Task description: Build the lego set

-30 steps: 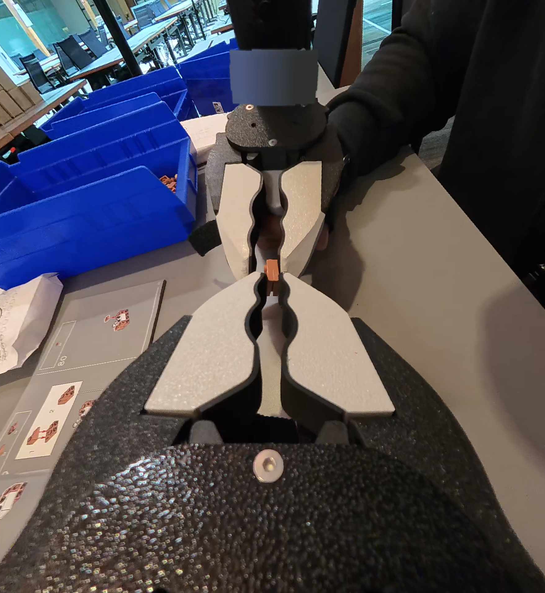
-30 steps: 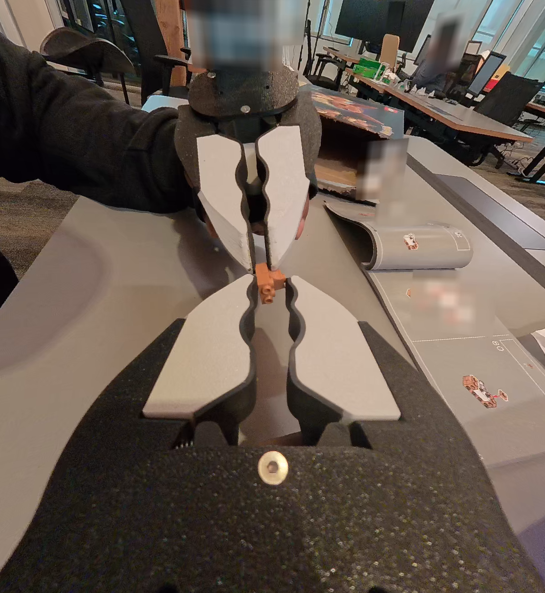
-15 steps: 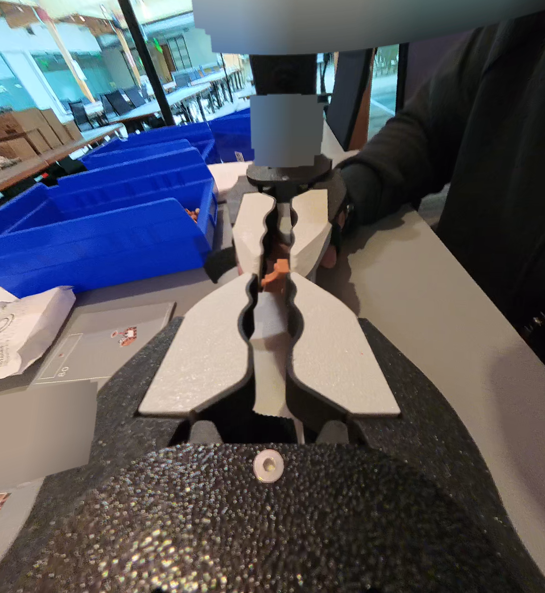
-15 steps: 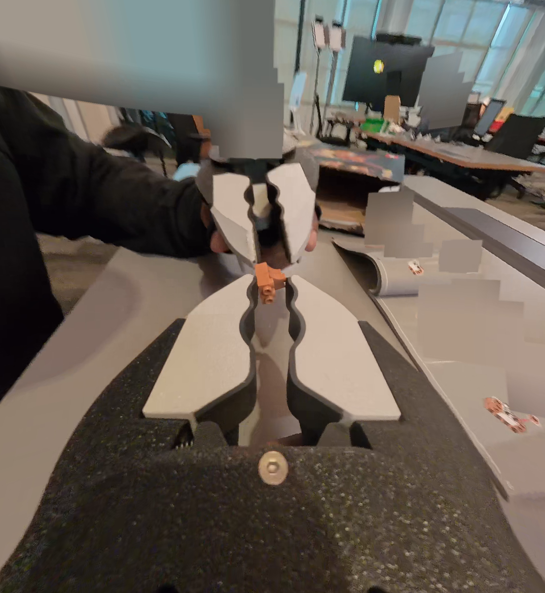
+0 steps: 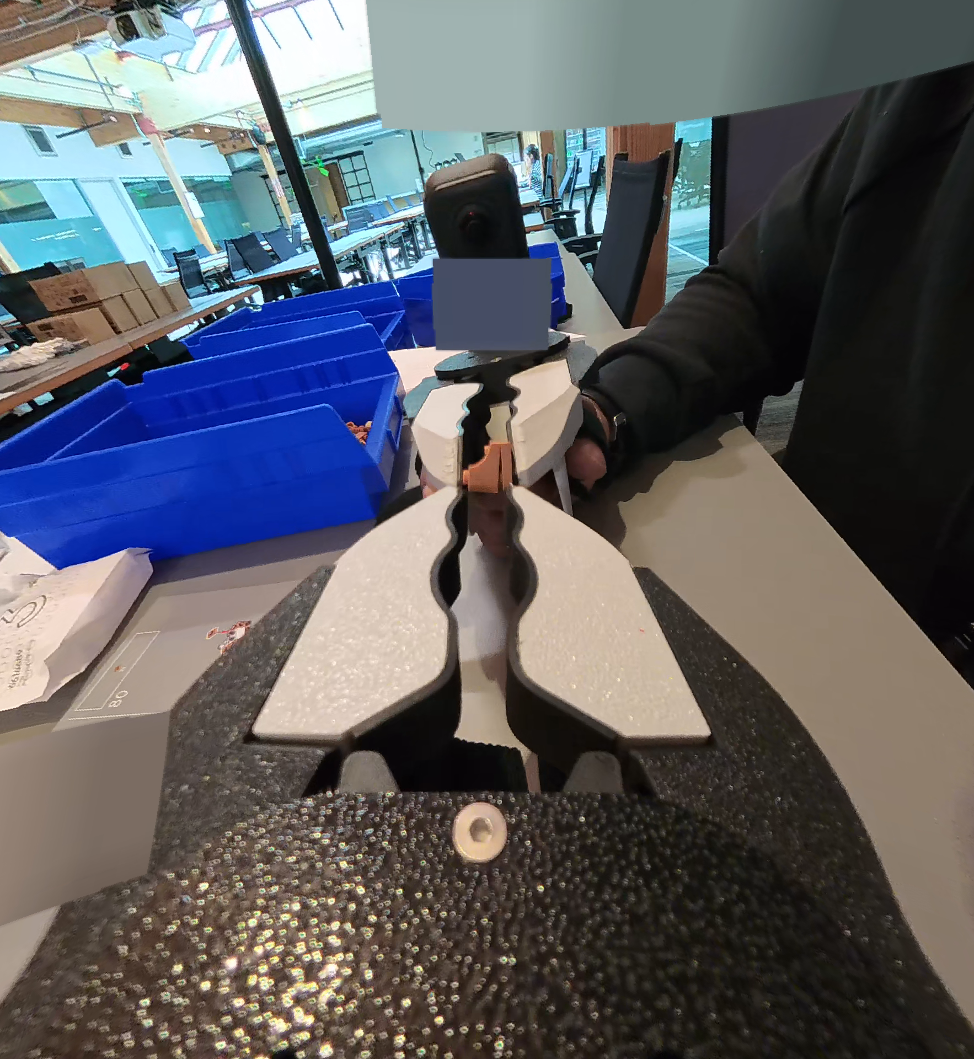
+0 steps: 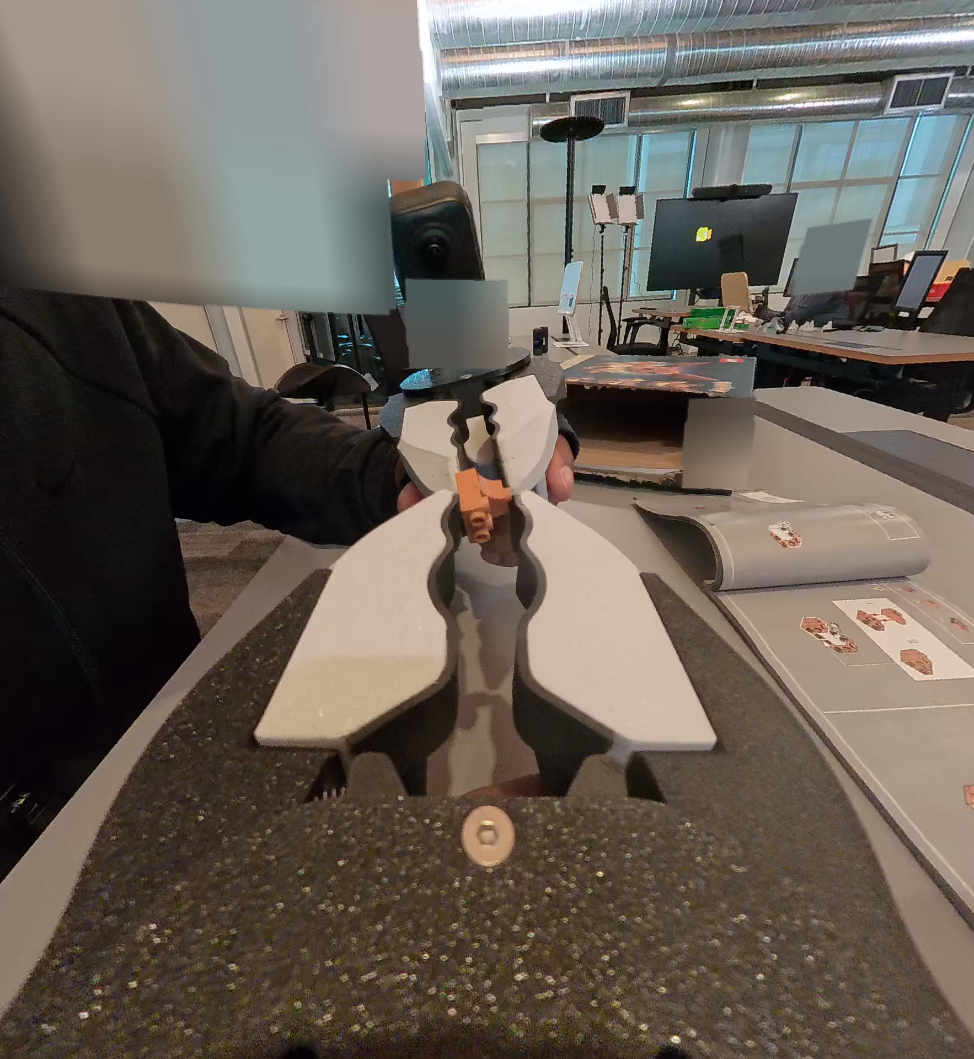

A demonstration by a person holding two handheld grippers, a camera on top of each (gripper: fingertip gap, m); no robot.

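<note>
Since a second ago, when both of my tongs sat low over the grey table [image 6: 244,601], I have lifted them and the room behind now shows above them. My right tongs [image 6: 487,507] are clamped on the orange brick piece [image 6: 476,504], as they were: its taller block lies against one finger and its side block against the other, and its studs point back at me. My left tongs [image 5: 484,495] meet that piece head-on from the opposite side. Their tips stand slightly apart on either side of its far end, wider than the tight pinch they had a second ago, and I cannot tell whether they press on it or only flank it. So the piece hangs in the air between the two tools, clear of the table, and only the right hold is sure. To one side of the piece, on the table, the open booklet [image 6: 817,550] curls over. On the other side are a white paper bag [image 5: 26,630] and, farther off, blue bins [image 5: 187,458]. Beyond the piece sits a torn cardboard box [image 6: 633,435].
</note>
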